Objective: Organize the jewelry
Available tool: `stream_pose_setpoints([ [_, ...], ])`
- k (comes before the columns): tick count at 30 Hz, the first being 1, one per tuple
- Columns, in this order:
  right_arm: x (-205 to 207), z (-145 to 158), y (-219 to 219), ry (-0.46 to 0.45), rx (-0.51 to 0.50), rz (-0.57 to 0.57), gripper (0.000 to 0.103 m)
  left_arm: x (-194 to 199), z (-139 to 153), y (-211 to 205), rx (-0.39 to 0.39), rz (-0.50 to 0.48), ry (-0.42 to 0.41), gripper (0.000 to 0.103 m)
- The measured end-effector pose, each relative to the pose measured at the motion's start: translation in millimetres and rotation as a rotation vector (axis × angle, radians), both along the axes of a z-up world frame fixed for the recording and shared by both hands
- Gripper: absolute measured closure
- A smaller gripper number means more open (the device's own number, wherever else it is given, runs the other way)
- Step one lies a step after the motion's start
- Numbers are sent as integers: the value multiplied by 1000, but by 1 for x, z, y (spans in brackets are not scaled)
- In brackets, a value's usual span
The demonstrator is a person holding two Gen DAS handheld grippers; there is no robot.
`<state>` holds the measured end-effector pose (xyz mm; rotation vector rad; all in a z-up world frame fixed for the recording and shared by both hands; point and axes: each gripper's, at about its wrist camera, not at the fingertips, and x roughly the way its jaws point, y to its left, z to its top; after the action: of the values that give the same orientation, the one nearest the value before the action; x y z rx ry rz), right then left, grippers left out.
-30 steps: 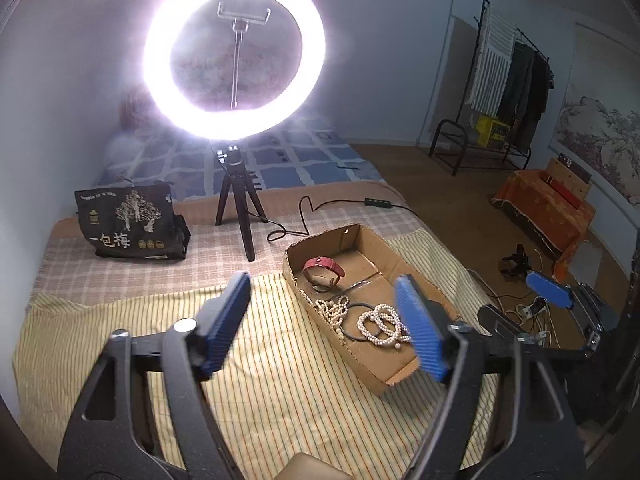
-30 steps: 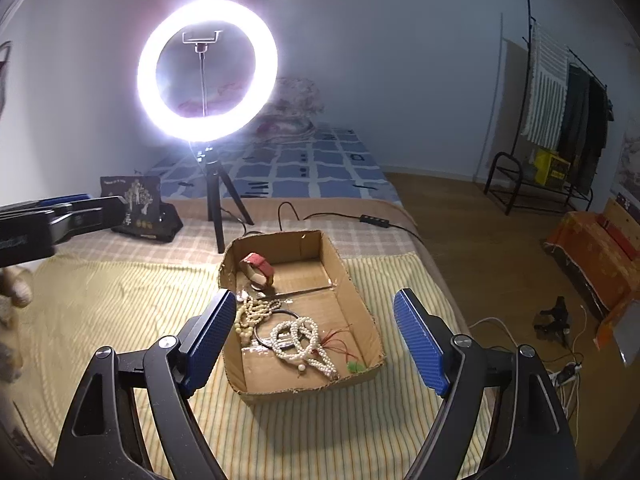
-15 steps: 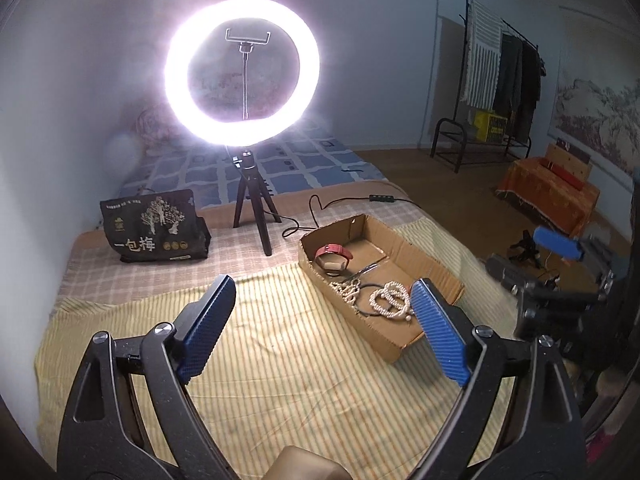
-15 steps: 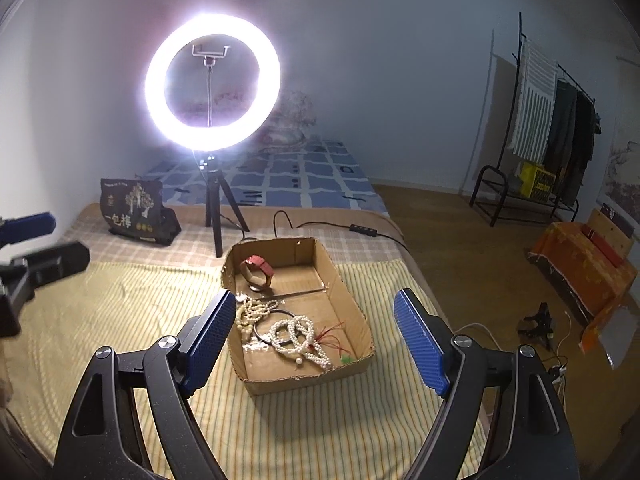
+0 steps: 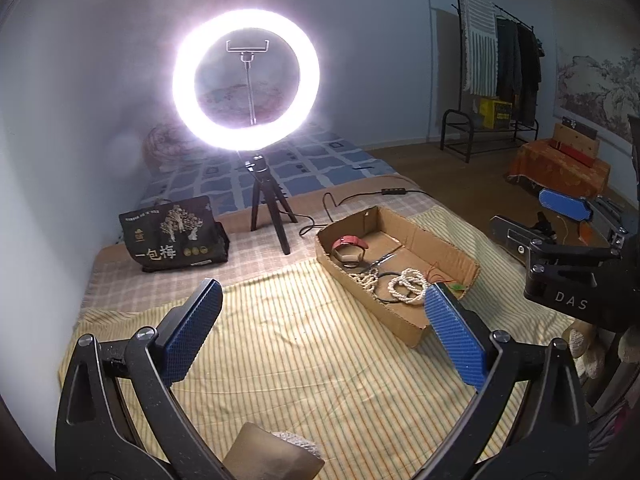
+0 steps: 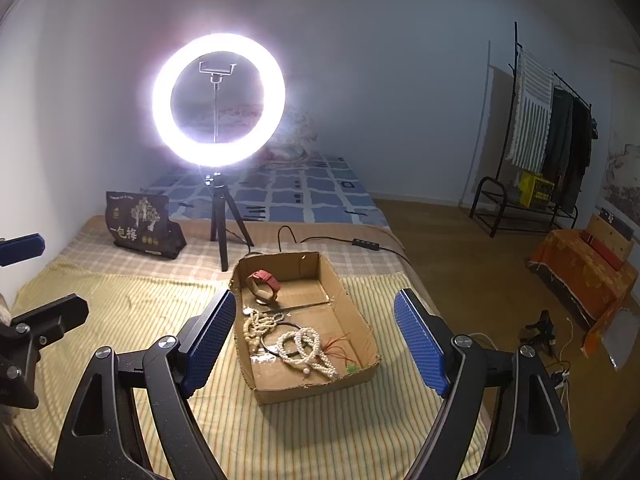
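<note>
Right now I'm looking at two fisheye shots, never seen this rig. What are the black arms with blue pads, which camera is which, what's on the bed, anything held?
No robot here: a person holds a two-finger claw in each hand, and a camera on each looks forward between its fingers.

One picture looks out from the left claw, the other from the right claw. Both are open and hold nothing. Each also shows at the edge of the other's picture.

On the striped bedcover lies an open cardboard box. Inside are a red watch, white bead strands and a dark bangle. Behind it stand a lit ring light on a tripod and a black printed bag.
</note>
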<state>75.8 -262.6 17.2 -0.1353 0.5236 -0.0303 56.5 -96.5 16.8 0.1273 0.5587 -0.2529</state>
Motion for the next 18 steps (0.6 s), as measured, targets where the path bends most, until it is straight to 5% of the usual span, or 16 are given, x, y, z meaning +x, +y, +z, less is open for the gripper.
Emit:
stream_pose_setpoints([
  [18, 1, -3, 4, 11, 1, 7, 22, 0, 0, 1, 0, 3, 5, 0],
])
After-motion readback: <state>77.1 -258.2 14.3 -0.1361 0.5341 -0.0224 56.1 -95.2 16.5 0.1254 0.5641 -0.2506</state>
